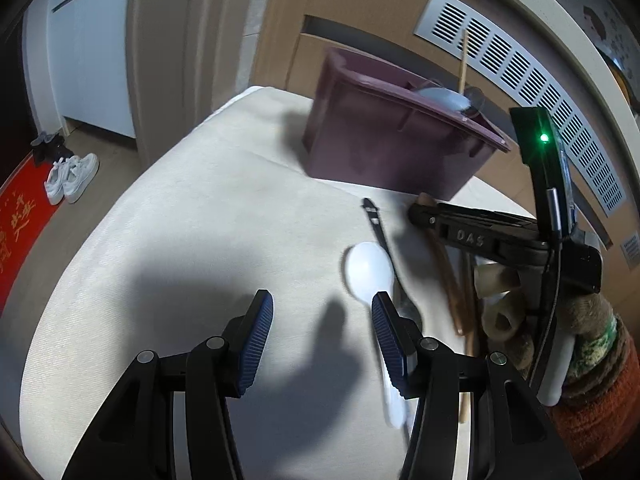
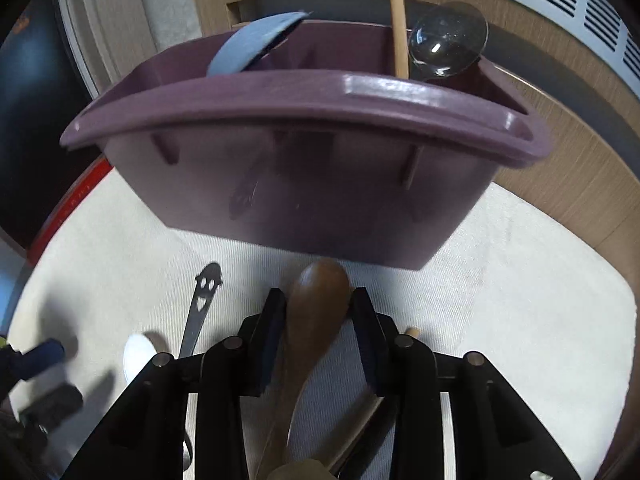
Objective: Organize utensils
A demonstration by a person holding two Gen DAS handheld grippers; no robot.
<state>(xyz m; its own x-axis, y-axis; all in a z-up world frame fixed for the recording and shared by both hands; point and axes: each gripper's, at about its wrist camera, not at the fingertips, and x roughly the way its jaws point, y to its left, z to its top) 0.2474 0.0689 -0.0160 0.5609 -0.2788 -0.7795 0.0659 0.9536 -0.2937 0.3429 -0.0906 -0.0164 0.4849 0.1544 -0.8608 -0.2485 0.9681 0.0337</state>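
Observation:
A purple utensil bin (image 2: 304, 184) stands on the white table; it also shows in the left wrist view (image 1: 384, 140). It holds a blue scoop (image 2: 256, 42), a clear spoon (image 2: 448, 42) and a wooden stick (image 2: 398, 20). My right gripper (image 2: 318, 312) is shut on a brown wooden spoon (image 2: 316, 312), bowl forward, just before the bin. My left gripper (image 1: 322, 320) is open, above the table, with a white plastic spoon (image 1: 370, 272) by its right finger. A metal smiley-handled utensil (image 2: 202, 304) lies beside the white spoon (image 2: 138, 354).
The white-clothed table (image 1: 180, 220) ends at its left edge above the floor, where white shoes (image 1: 72, 176) and a red mat (image 1: 20, 216) lie. A wooden wall with a vent (image 1: 532, 92) stands behind the bin. More wooden utensils (image 1: 452, 292) lie under the right gripper.

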